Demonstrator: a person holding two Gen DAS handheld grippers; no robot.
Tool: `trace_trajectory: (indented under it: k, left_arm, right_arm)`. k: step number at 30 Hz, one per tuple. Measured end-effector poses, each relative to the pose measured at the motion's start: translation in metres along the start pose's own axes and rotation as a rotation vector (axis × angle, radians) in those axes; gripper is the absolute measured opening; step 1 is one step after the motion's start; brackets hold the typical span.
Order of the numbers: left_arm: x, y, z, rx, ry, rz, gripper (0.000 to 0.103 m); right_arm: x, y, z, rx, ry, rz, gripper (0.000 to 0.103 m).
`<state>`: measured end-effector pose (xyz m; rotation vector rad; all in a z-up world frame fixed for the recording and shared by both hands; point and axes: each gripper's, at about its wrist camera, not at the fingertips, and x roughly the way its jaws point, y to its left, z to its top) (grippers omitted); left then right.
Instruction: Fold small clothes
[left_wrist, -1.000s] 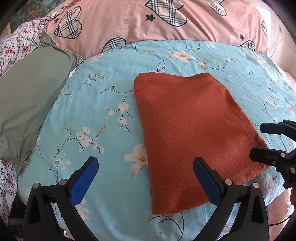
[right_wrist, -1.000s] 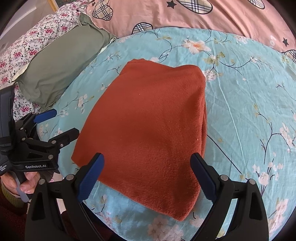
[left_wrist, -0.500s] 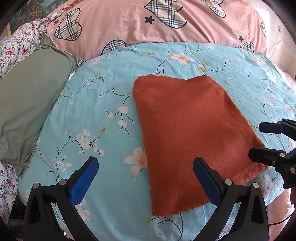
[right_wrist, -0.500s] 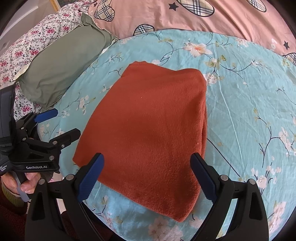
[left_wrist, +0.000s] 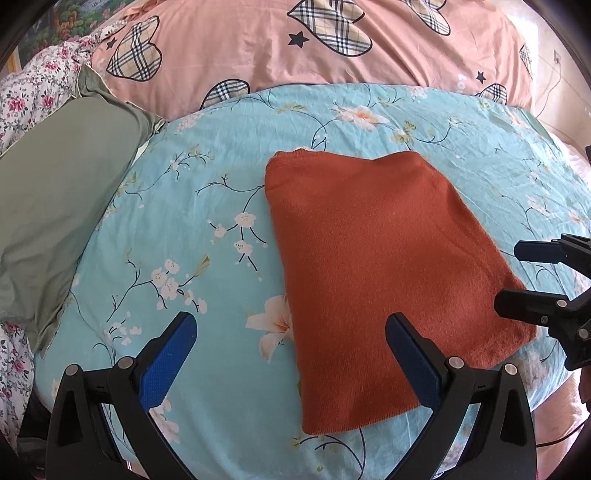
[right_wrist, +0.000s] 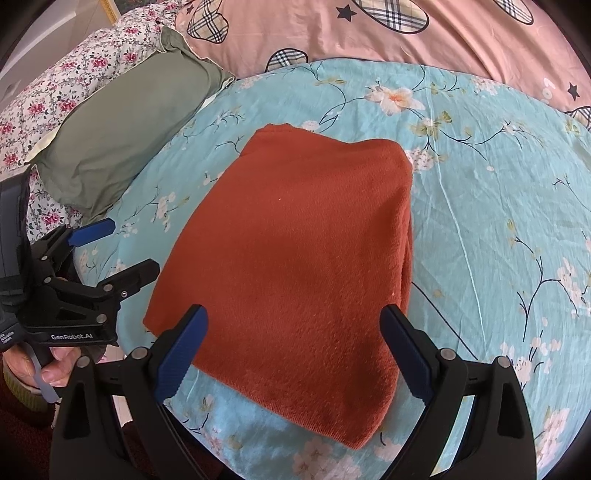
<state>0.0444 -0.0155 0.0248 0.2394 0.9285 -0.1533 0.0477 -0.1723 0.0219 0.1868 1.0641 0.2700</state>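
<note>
We note a bed under a turquoise floral sheet, a pink duvet with plaid hearts behind it. At left we list a sage-green pillow on rose-print bedding. Daylight falls evenly.

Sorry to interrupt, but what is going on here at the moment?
A person holds a two-finger gripper in each hand over a bed. A rust-orange garment lies folded flat on the floral blue sheet. The left gripper and the right gripper are both open and hold nothing.
</note>
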Motion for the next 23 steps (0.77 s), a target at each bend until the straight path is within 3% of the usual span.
trace_trajectory:
  k: [23]
  left_arm:
    - [0.01, 0.004, 0.009, -0.034, -0.003, -0.014, 0.102]
  right_arm:
    - [0.008, -0.011, 0.015, -0.001, -0.009, 0.012, 0.094]
